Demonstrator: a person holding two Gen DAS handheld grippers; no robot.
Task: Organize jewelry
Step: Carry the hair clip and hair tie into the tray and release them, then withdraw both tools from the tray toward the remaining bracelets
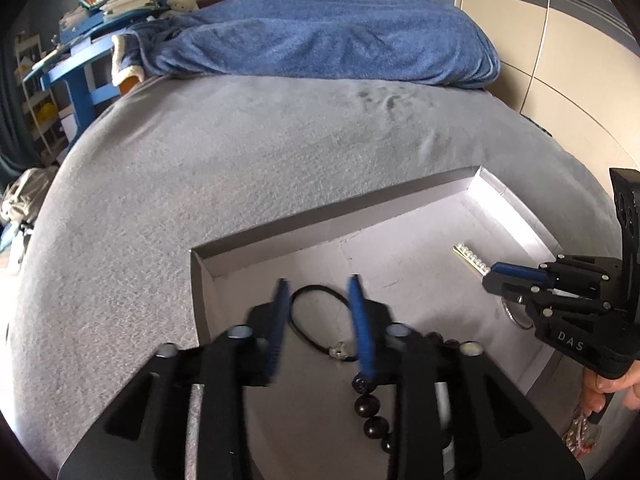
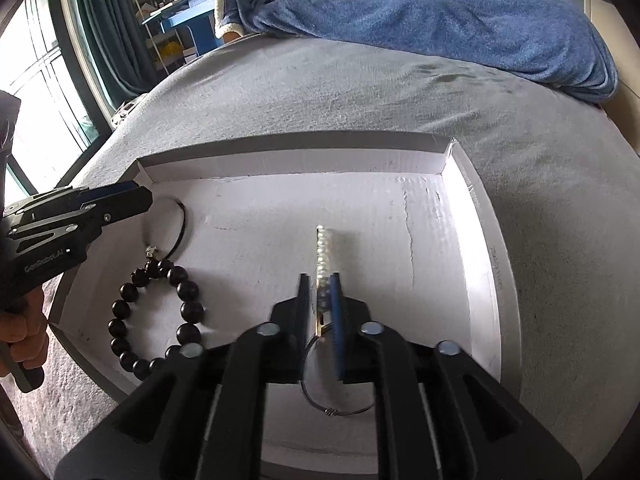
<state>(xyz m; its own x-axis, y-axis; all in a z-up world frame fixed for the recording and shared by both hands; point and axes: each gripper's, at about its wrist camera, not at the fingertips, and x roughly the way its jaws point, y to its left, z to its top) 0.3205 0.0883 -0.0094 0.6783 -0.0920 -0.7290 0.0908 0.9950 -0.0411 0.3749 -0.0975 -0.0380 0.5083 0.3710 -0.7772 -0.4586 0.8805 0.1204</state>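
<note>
A shallow white box rests on a grey bed cover. At its left, the left gripper stands with jaws apart over a black cord bracelet, gripping nothing. Just beside the cord lies a dark bead bracelet, flat on the box floor. Toward the middle, a pearl hair clip lies lengthwise. The right gripper has narrowly parted jaws straddling the clip's near end; whether the pads press it cannot be told. A thin wire ring lies beneath that gripper.
</note>
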